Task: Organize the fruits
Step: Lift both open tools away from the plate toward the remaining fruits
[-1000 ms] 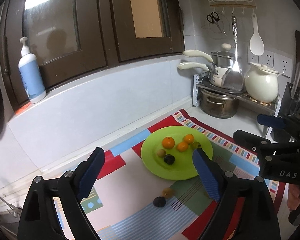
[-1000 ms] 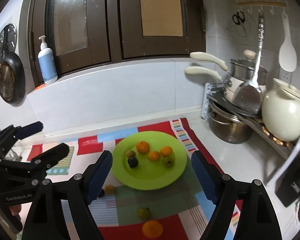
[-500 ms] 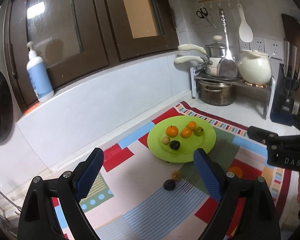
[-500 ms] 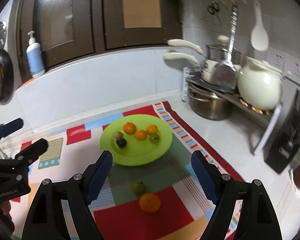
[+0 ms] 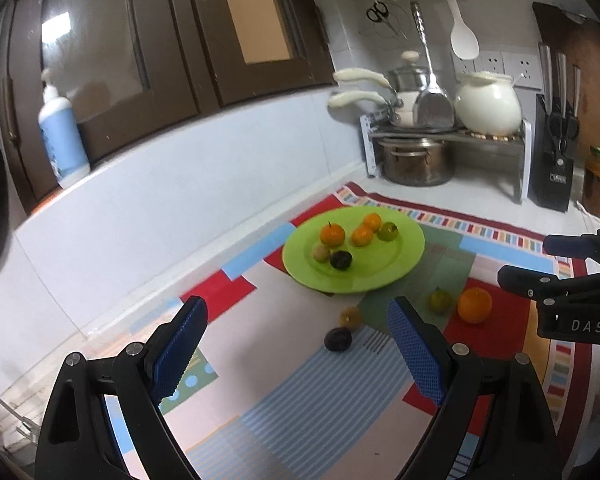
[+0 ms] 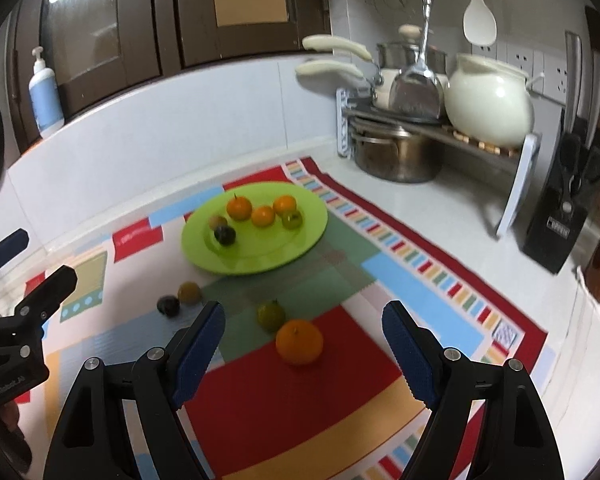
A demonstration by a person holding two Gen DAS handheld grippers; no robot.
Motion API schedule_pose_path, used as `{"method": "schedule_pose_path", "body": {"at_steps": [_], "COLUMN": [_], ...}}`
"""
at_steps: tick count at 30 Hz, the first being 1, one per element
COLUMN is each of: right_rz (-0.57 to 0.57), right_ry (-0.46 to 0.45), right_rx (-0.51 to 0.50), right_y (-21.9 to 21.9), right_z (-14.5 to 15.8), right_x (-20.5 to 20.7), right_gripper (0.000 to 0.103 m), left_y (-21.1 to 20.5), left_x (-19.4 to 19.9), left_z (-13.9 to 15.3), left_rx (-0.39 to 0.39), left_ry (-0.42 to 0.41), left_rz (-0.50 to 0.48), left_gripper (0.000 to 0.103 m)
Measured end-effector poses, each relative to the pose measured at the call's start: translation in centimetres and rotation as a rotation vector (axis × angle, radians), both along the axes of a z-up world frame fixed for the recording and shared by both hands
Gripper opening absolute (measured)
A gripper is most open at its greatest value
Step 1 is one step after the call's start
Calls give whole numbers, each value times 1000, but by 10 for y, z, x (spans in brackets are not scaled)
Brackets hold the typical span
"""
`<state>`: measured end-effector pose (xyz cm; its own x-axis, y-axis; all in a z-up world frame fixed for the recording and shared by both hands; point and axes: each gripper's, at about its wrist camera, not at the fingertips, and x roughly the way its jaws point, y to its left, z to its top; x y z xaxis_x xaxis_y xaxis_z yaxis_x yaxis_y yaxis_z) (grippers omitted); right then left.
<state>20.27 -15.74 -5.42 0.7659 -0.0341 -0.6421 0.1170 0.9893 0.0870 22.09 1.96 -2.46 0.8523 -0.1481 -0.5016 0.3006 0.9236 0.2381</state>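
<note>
Right gripper (image 6: 302, 354): jaws spread wide, nothing between the pads; it hovers above the patchwork mat (image 6: 284, 412); the large orange (image 6: 299, 341) sits just ahead of it, nearly centred in the gap; a green fruit (image 6: 271, 314) lies just beyond the orange and almost touching it.

Left gripper (image 5: 296, 354): also wide open and empty; ahead of it, slightly toward its right finger, a dark plum (image 5: 338, 339) and a yellowish fruit (image 5: 351, 316) lie close together on the mat; further right of these are the green fruit and the large orange, near the right gripper's black frame.

Beyond both grippers, the green plate (image 5: 404, 258) carries five fruits: three small oranges, one green, one dark, plus a pale one beside the dark; pot rack (image 5: 448, 136) and knife block (image 5: 554, 160) stand well behind it, to the right.

Change over the last second: both grippers have pulled back from the plate and swung rightward; the four loose fruits, earlier at the frame edge or out of view, now sit squarely in front; the right gripper has come to line up on the large orange.

Judgement: sorting is partly done; four fruits remain off the plate; the orange looks the likely next pick, the right gripper needing only to descend and close.
</note>
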Motion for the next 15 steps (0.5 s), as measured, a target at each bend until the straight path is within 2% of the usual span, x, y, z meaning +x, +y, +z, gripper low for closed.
{"method": "schedule_pose_path", "body": {"at_steps": [11,15], "right_rz": [-5,-7], "right_ry": [101,129], "right_rx": [1,11], "right_y": [5,3], "right_z": [-36,-46], "right_x": [19,28], "right_gripper": [81,81], "left_y": [0,-4], "left_x": [31,45], "left_z": [-44,-60], "left_rx": [-6,-7], "left_ry": [139,196], "left_rz": [-38,-53], "left_gripper": [91,87]}}
